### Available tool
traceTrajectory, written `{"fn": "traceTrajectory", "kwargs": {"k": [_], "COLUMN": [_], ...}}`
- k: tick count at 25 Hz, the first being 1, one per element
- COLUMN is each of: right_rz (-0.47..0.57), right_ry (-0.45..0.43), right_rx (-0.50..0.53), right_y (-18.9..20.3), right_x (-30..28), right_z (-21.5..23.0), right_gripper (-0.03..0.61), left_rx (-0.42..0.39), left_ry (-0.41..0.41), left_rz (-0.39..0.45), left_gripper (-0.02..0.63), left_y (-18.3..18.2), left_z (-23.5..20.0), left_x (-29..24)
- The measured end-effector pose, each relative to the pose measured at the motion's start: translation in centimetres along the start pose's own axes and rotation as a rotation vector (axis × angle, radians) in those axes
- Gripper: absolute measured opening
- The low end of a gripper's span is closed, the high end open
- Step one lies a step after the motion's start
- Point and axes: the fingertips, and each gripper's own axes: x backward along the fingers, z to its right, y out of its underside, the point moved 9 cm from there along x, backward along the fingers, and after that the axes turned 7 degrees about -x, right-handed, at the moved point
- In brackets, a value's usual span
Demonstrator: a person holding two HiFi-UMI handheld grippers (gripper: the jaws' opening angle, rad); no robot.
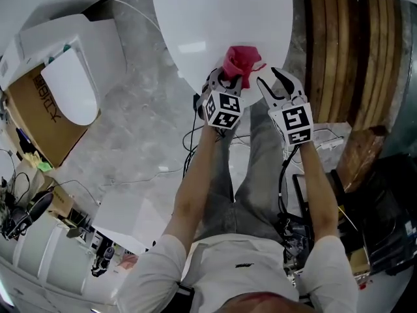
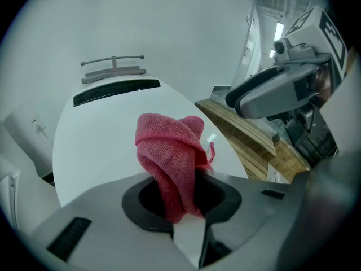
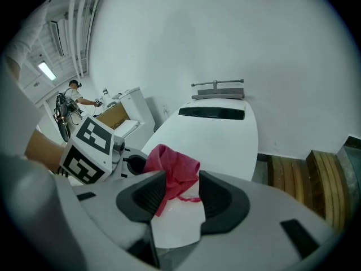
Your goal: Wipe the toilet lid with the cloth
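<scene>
The left gripper (image 1: 226, 80) (image 2: 183, 199) has its jaws pressed in on a red cloth (image 1: 240, 59) (image 2: 169, 151) (image 3: 172, 165), pinching its lower end so that the rest stands up in a crumpled bunch above the pads; the cloth is over the near part of the white toilet lid (image 1: 215, 18) (image 2: 107, 129) (image 3: 220, 134), which is down and shut; whether the cloth touches the lid cannot be told. The right gripper (image 1: 275, 83) (image 3: 183, 199) is just beside the cloth on its right, its jaws spread apart and clamping nothing; in its own view the cloth shows past the gap, close to the left pad. Both grippers are held side by side above the lid's front edge, the marker cubes (image 1: 225, 109) facing up toward the head camera. A dark strip (image 2: 115, 92) (image 3: 211, 113) runs across the back of the lid; a grey bracket (image 2: 113, 66) (image 3: 217, 89) sits on the wall behind it. Wooden boards (image 1: 345, 44) (image 3: 299, 174) lie to the right of the toilet; a second white toilet seat (image 1: 68, 87) and a cardboard box (image 1: 39, 109) stand to the left on the grey stone floor (image 1: 143, 129).
</scene>
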Motion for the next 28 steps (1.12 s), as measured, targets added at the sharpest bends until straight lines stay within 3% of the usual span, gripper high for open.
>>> {"fn": "traceTrajectory", "kwargs": {"k": [7, 19, 28], "right_rz": [-0.006, -0.029, -0.034], "right_ry": [-0.039, -0.061, -0.083], "right_rx": [0.061, 0.079, 0.131], "right_y": [-0.1, 0.1, 0.6], "right_x": [-1.2, -2.4, -2.9], "right_z": [-2.2, -5.4, -7.8], "right_gripper": [0.192, 0.192, 0.192], "left_rx": [0.018, 0.072, 0.095], "left_ry": [-0.029, -0.112, -0.226], "left_rz": [-0.006, -0.027, -0.041], "left_gripper": [0.109, 0.109, 0.109], "left_y": [2.1, 6.7, 9.6], "left_z": [-1.8, -5.1, -8.1], "left_x": [1.6, 4.8, 7.7]}}
